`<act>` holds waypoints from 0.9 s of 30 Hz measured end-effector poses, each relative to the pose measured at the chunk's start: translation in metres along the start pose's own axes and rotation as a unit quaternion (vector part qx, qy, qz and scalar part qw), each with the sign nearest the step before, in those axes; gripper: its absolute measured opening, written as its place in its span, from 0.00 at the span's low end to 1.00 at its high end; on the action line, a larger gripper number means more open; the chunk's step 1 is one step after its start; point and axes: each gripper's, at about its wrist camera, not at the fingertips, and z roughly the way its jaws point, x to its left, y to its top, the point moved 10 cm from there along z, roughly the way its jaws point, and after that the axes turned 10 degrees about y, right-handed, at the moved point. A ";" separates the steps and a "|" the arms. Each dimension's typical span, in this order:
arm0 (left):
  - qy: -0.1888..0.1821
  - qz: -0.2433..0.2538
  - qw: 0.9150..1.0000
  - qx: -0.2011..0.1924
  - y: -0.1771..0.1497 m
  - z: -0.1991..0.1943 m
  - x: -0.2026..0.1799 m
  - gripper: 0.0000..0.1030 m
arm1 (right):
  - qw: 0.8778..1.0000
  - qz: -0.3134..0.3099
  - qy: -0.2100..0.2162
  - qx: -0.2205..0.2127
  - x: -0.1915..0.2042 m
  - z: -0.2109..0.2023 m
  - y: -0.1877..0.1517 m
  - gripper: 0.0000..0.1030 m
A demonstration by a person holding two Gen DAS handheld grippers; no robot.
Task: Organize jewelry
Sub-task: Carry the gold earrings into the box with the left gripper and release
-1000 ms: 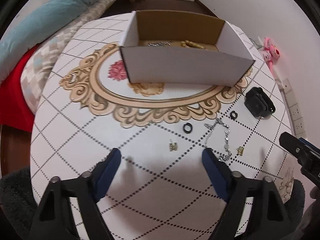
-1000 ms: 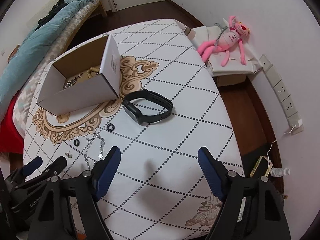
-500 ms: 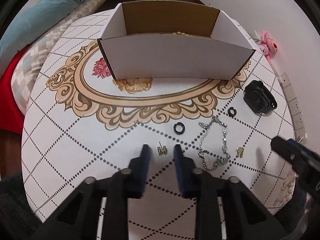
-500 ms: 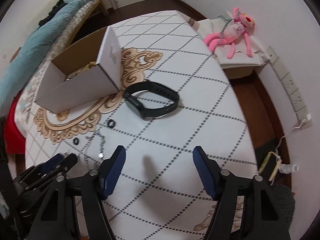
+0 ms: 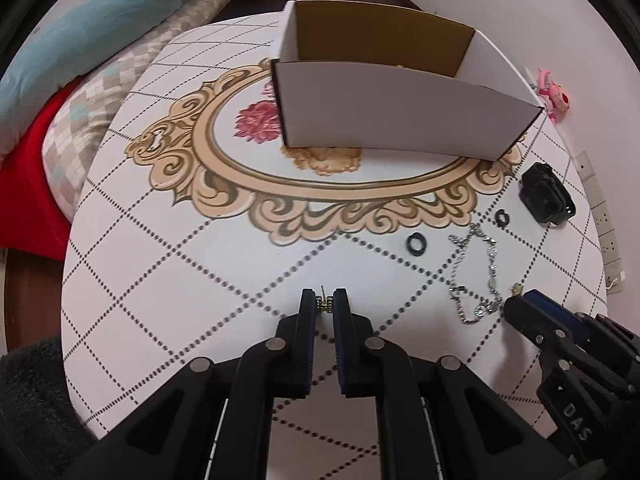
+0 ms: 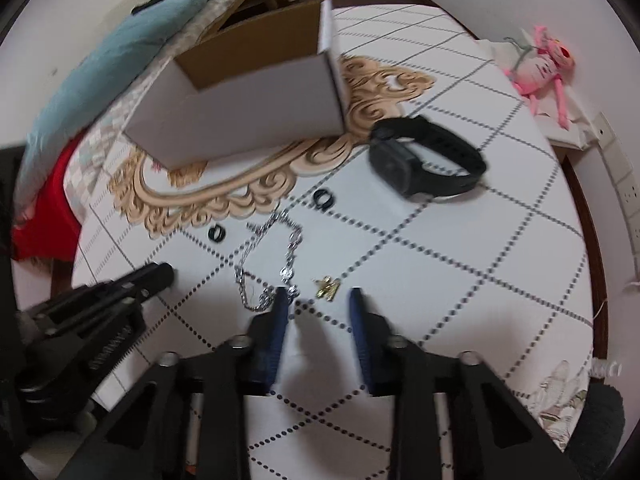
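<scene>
My left gripper (image 5: 324,300) is shut on a small gold earring (image 5: 323,303) at the table surface. A silver chain bracelet (image 5: 476,276) lies to its right, with two black rings (image 5: 416,241) beyond it. My right gripper (image 6: 318,294) is part open, its fingertips either side of a second gold earring (image 6: 328,287), not touching it. The bracelet (image 6: 272,260) lies just left of it. A black smartwatch (image 6: 424,164) lies further off. The white cardboard box (image 5: 400,108) stands at the back; its contents are mostly hidden.
The round table (image 5: 160,272) has a dotted diamond pattern and a gold ornament print. A bed with blue and red covers (image 5: 60,60) is on the left. A pink plush toy (image 6: 540,64) lies on the floor at the right.
My left gripper has gone forward and shut on the gold earring. My right gripper has moved down and left to the second earring and narrowed its opening.
</scene>
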 end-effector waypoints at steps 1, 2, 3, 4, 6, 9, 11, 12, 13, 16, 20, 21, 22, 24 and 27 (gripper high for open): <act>0.000 -0.001 1.000 0.001 0.000 0.000 0.001 0.06 | 1.000 -0.009 -0.008 0.000 0.001 0.002 -0.001 0.10; 0.001 0.000 1.000 0.001 -0.001 0.000 0.002 0.06 | 1.000 -0.011 -0.012 -0.002 0.002 0.002 -0.001 0.05; 0.001 0.000 1.000 0.001 -0.001 0.000 0.002 0.06 | 1.000 -0.008 -0.010 -0.005 0.002 0.003 -0.001 0.01; 0.000 -0.001 1.000 0.001 -0.001 0.000 0.002 0.06 | 1.000 -0.006 -0.007 -0.006 0.001 0.002 0.000 0.00; -0.001 0.000 1.000 0.000 0.000 -0.001 0.000 0.06 | 1.000 -0.001 -0.005 -0.009 -0.001 0.001 0.000 0.00; -0.008 0.002 1.000 -0.001 0.000 -0.007 -0.005 0.06 | 1.000 0.009 0.006 -0.022 -0.003 -0.007 0.003 0.00; -0.015 0.003 1.000 -0.007 0.004 -0.014 -0.007 0.06 | 0.999 0.018 0.017 -0.034 -0.003 -0.017 0.007 0.00; -0.020 0.002 1.000 -0.008 0.006 -0.017 -0.009 0.06 | 0.999 0.021 0.024 -0.041 -0.002 -0.024 0.009 0.00; -0.025 0.001 1.000 -0.012 0.010 -0.022 -0.010 0.06 | 0.998 0.024 0.029 -0.047 -0.002 -0.028 0.013 0.00; -0.045 0.000 0.999 -0.028 0.028 -0.043 -0.015 0.06 | 0.996 0.031 0.051 -0.068 0.004 -0.048 0.028 0.00; -0.080 -0.011 0.995 -0.052 0.076 -0.071 -0.016 0.06 | 0.990 0.039 0.092 -0.099 0.017 -0.073 0.070 0.00; -0.087 -0.015 0.994 -0.058 0.092 -0.076 -0.014 0.06 | 0.988 0.039 0.102 -0.105 0.021 -0.077 0.082 0.00; -0.092 -0.015 0.994 -0.062 0.107 -0.078 -0.013 0.06 | 0.987 0.038 0.113 -0.111 0.024 -0.081 0.099 0.00; -0.095 -0.017 0.993 -0.067 0.136 -0.077 -0.007 0.06 | 0.985 0.033 0.123 -0.117 0.028 -0.080 0.130 0.00; -0.083 -0.009 0.994 -0.064 0.169 -0.065 -0.001 0.06 | 0.986 0.026 0.121 -0.108 0.031 -0.068 0.166 0.00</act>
